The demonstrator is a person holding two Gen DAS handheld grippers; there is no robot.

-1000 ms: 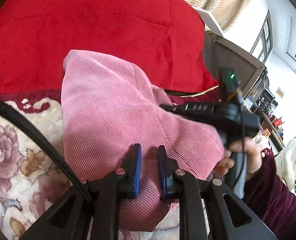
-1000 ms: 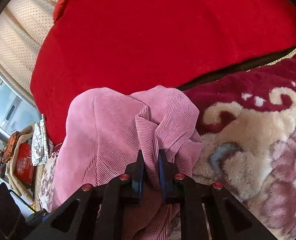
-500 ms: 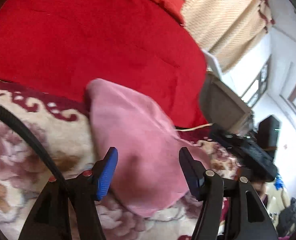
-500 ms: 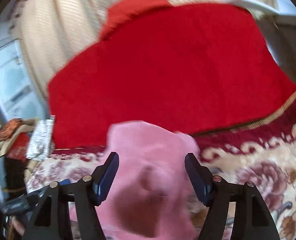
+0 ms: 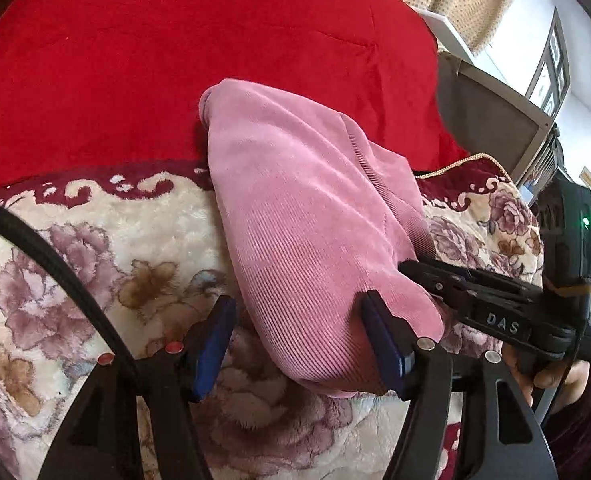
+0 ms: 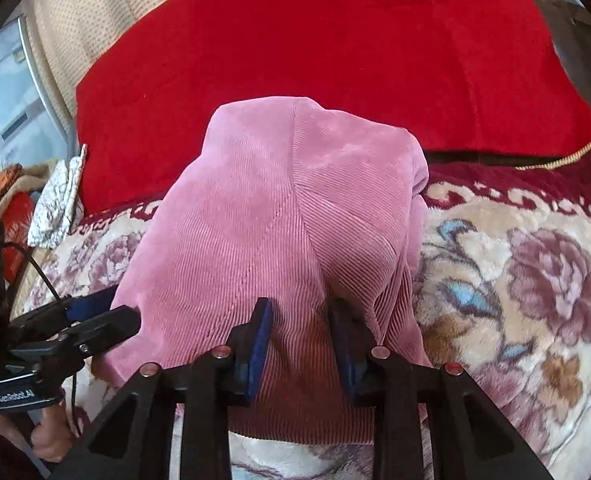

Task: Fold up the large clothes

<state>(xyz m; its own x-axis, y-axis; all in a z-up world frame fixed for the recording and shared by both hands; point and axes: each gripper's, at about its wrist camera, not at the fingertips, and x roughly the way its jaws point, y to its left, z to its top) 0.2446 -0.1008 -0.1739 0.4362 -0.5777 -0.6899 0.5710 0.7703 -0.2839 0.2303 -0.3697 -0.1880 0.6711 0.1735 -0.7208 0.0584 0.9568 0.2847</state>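
Observation:
A pink corduroy garment (image 5: 307, 216) lies folded in a long bundle on a floral blanket (image 5: 95, 248); it also shows in the right wrist view (image 6: 271, 232). My left gripper (image 5: 299, 324) is open, its blue pads astride the garment's near end. My right gripper (image 6: 299, 320) is open, its jaws apart over the near edge of the cloth, and it shows in the left wrist view (image 5: 435, 280) at the garment's right side. The left gripper shows in the right wrist view (image 6: 95, 316) at the cloth's left edge.
A red cover (image 5: 175, 60) lies behind the garment against dotted curtains (image 6: 79, 12). A grey box (image 5: 491, 116) stands at the right. Crumpled cloths and a red bag (image 6: 43, 200) sit at the left. A black cable (image 5: 51, 264) crosses the left wrist view.
Both grippers were shut on the pink cloth a second ago, then opened and let it go. They swung up and have come back down to the garment's near end.

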